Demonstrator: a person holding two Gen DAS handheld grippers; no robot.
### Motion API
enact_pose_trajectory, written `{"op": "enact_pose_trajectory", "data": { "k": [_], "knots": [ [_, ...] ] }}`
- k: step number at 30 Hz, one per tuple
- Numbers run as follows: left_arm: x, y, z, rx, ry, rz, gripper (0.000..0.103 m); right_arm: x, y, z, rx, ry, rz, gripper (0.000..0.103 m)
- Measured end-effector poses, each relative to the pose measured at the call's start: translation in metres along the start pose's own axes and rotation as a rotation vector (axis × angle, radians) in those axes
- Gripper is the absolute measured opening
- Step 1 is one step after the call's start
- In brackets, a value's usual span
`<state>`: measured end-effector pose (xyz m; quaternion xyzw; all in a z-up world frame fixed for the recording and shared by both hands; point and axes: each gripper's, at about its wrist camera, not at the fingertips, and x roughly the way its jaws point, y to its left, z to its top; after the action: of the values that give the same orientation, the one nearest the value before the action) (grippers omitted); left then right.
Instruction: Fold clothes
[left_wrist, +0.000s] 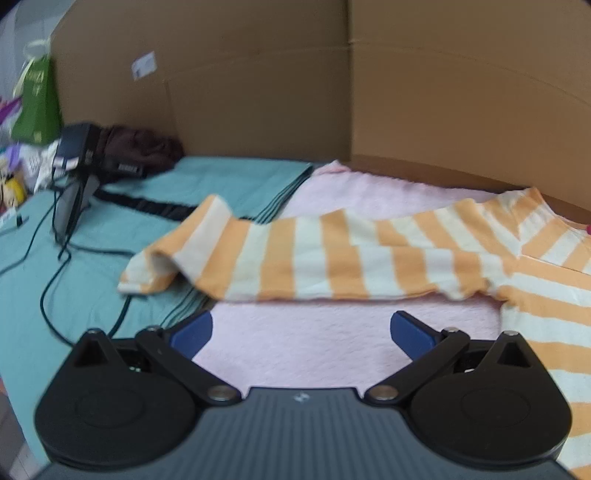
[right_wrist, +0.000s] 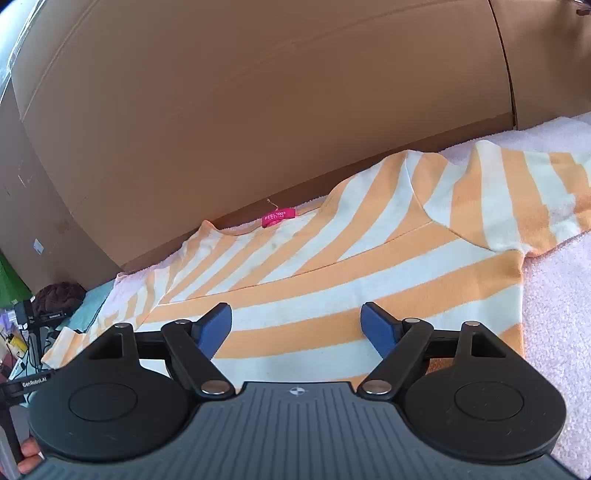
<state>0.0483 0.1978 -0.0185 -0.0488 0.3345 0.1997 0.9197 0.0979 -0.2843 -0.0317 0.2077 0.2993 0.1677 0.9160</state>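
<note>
Striped shirt (right_wrist: 332, 295) is lying flat on the pink towel (left_wrist: 295, 350) for folding — left gripper (left_wrist: 301, 328) and right gripper (right_wrist: 295, 325) are both hovering spread, pinching nothing.

Orange-white striped shirt (right_wrist: 332, 280) spread flat; sleeve (left_wrist: 295, 254) outstretched

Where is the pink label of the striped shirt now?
In the right wrist view, the pink label sits at the far neck edge of the striped shirt, left of centre, close to the foot of the cardboard wall.
</note>
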Motion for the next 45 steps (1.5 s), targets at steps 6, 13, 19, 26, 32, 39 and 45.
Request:
{"op": "enact_pose_trajectory", "data": {
  "k": [6, 13, 19, 26, 32, 39, 45],
  "knots": [
    [0.006, 0.042, -0.004, -0.162, 0.021, -0.048, 0.102, -0.002, -0.002, 0.000, 0.015, -0.006, 0.015, 0.081],
    [0.031, 0.032, 0.009, -0.226, 0.058, -0.041, 0.102, -0.003, -0.003, -0.001, 0.033, -0.011, 0.028, 0.081],
    [0.050, 0.067, 0.025, -0.466, 0.057, -0.204, 0.101, -0.003, -0.007, -0.002, 0.064, -0.020, 0.049, 0.081],
    [0.054, 0.096, 0.025, -0.620, 0.011, -0.335, 0.094, -0.003, -0.007, -0.002, 0.079, -0.024, 0.060, 0.081],
    [0.059, 0.113, 0.023, -0.673, 0.002, -0.385, 0.075, -0.003, -0.009, -0.002, 0.093, -0.028, 0.068, 0.081],
    [0.055, 0.117, 0.022, -0.640, -0.044, -0.396, 0.000, -0.004, -0.009, -0.002, 0.099, -0.030, 0.071, 0.081],
    [0.048, 0.111, 0.025, -0.607, -0.084, -0.314, 0.000, -0.004, -0.010, -0.003, 0.102, -0.031, 0.073, 0.081]
  ]
}}
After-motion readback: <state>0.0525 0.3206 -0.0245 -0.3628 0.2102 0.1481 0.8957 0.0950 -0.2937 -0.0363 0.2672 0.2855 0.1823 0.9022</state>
